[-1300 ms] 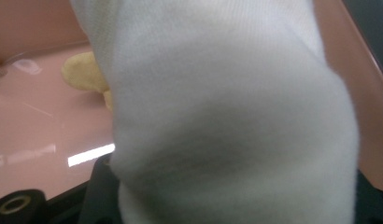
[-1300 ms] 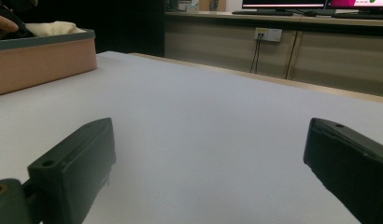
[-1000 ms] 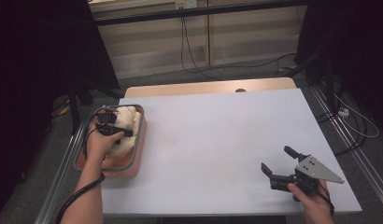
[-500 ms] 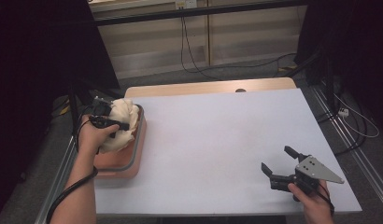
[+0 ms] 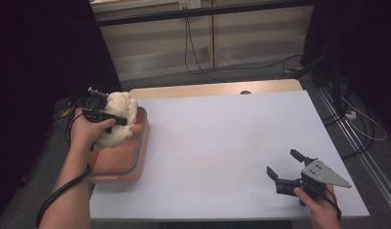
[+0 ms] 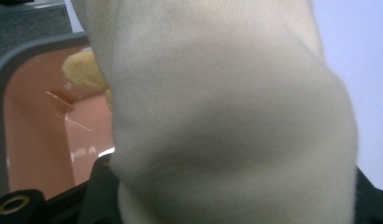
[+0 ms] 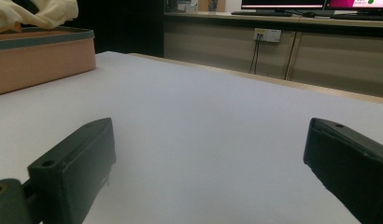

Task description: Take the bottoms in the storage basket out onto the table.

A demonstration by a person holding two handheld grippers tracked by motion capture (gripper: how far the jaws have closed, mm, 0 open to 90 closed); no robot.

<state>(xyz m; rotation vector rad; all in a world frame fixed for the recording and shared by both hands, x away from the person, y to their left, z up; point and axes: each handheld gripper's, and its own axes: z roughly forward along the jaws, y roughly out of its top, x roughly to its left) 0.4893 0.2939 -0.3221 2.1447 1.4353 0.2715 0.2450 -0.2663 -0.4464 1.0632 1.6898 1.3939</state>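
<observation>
Cream cloth (image 5: 116, 119) hangs bunched above my far-left orange bin (image 5: 136, 157), apparently clamped in my left gripper (image 5: 104, 114), while my right gripper (image 5: 285, 168) waits wide-jawed and empty, well apart at the near right.

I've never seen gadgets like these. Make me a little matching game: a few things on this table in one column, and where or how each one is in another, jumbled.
Things:
1. cream cloth
2. left gripper
3. right gripper
4. salmon-coloured bin

States:
A. open, holding nothing, low over the near right of the white table
B. standing at the table's left edge, grey-rimmed
C. bunched up, lifted above the bin
D. shut on the cloth

Pairs: 1-C, 2-D, 3-A, 4-B
</observation>
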